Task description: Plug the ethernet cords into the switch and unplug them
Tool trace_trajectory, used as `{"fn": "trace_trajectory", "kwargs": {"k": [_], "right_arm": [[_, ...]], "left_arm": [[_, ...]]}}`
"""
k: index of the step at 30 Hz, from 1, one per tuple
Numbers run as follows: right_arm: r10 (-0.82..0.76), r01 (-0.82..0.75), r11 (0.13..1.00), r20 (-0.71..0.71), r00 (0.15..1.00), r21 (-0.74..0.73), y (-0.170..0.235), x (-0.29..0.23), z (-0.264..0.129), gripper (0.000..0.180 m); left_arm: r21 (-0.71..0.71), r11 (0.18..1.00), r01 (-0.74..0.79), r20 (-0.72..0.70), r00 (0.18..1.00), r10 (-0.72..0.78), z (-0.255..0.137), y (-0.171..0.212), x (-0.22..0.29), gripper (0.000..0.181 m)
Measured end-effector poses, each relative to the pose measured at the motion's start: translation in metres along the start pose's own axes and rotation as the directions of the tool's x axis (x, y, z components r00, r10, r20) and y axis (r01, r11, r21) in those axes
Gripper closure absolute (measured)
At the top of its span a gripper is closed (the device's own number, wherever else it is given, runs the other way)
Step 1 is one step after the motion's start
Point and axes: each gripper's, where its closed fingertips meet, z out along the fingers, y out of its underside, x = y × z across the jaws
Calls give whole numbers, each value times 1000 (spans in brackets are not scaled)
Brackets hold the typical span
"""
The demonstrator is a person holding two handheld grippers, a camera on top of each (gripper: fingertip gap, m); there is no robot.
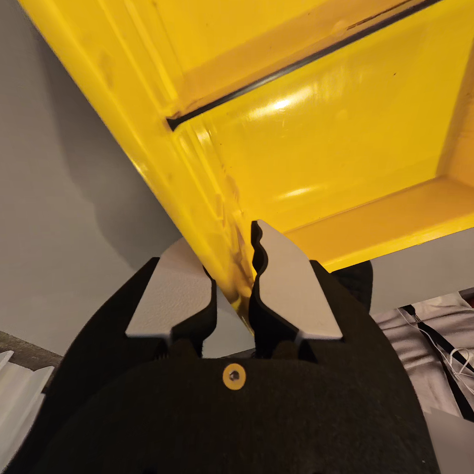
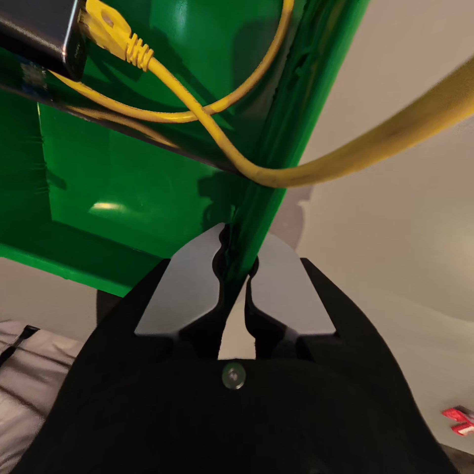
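Clearly the left gripper (image 1: pixel 232 252) is clenched on the rim of a yellow bin (image 1: pixel 320 154), which fills the view above it. Rightward, the right gripper (image 2: pixel 239 252) grips the wall of a green bin (image 2: pixel 115 184); inside that bin, a yellow ethernet cord (image 2: pixel 179 87) plugs into the dark switch (image 2: pixel 38 33) and trails over the wall.

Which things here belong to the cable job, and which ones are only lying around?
For the job:
- yellow ethernet cord, its plug at the dark switch
- green bin holding both, gripped by the right tongs

Lying about:
- empty yellow bin, its wall pinched by the left tongs
- red item on the table
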Motion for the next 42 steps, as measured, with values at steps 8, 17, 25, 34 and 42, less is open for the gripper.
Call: {"fn": "trace_trajectory", "kwargs": {"k": [8,17,25,34,42], "right_arm": [[35,-30,997,68,997,-72,-8,-38,6,170],[12,-7,991,31,999,-134,-7,-56,9,168],[-47,52,993,44,998,-110,-17,-62,11,166],[-17,21,997,-61,998,71,-26,-56,-38,164],[-516,386,734,90,852,559,-52,-252,-119,165]], "left_arm": [[-30,999,-32,15,999,32,1,1,10,150],[-65,997,-52,18,998,53,2,7,20,148],[-73,993,-96,5,995,97,1,11,26,138],[237,966,-105,64,994,93,-58,9,20,127],[679,709,-189,281,960,-13,-159,-29,14,124]]}}
